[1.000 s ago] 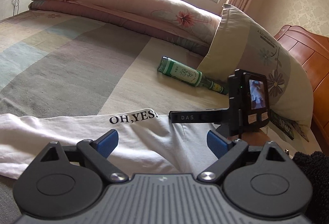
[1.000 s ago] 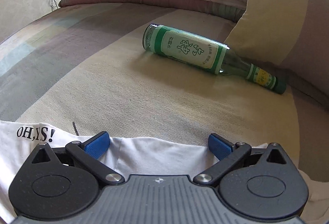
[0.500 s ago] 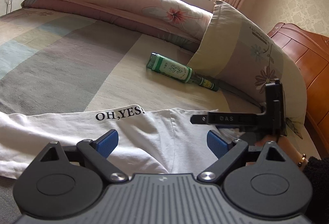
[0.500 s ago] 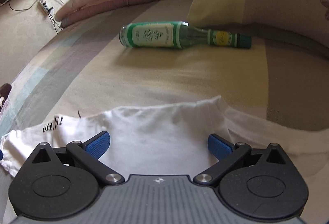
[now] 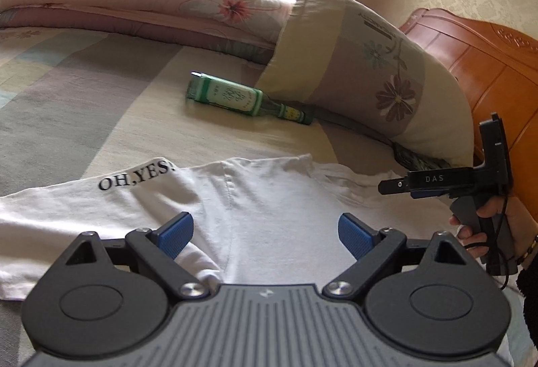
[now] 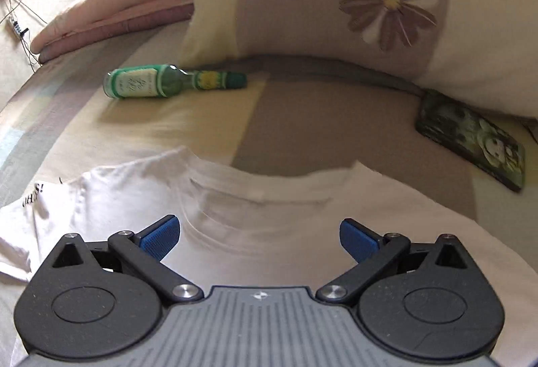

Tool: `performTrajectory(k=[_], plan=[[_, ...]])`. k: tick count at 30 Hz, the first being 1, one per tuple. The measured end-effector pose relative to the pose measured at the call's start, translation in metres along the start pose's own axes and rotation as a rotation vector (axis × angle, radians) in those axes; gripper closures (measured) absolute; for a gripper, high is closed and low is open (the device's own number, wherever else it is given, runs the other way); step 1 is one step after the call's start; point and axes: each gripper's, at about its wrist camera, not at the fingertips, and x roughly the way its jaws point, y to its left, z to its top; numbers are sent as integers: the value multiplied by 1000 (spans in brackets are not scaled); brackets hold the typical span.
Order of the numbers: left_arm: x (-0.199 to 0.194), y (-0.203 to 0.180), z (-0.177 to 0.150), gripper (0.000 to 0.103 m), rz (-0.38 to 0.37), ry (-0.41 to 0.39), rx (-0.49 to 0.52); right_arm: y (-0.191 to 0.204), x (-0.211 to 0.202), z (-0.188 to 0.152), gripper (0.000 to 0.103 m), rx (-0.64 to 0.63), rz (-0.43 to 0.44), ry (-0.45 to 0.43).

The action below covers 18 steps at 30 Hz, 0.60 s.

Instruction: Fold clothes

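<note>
Two hand-held grippers are hovering over a white T-shirt (image 5: 269,212) lying on a bed (image 5: 67,104).

The left gripper (image 5: 265,229) is holding its blue pads spread wide, gripping nothing, with the shirt lying flat beneath, its "OH,YES!" print at 10 o'clock. The right gripper (image 6: 259,235) is likewise spread and empty above the shirt's collar. A green glass bottle (image 6: 168,82) is lying on its side at 11 o'clock, near a floral pillow (image 6: 353,7) at 12 o'clock.
</note>
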Motion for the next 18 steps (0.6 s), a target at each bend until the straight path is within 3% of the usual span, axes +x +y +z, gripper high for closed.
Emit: performTrajectory(k=[4,8,15,18], plan=[[13,-19,-8,10,8,35,68,-5,27,-13,0,-4,-115,0],[18,-24,-12,10,27,51,95,8,46,-3,0,-17,-201,-80],[22,-24,-15,10,61,68,112,7,39,17,0,49,-144,-148],[17,-18,-11,10,50,55,75,25,36,9,0,-3,-68,-72]])
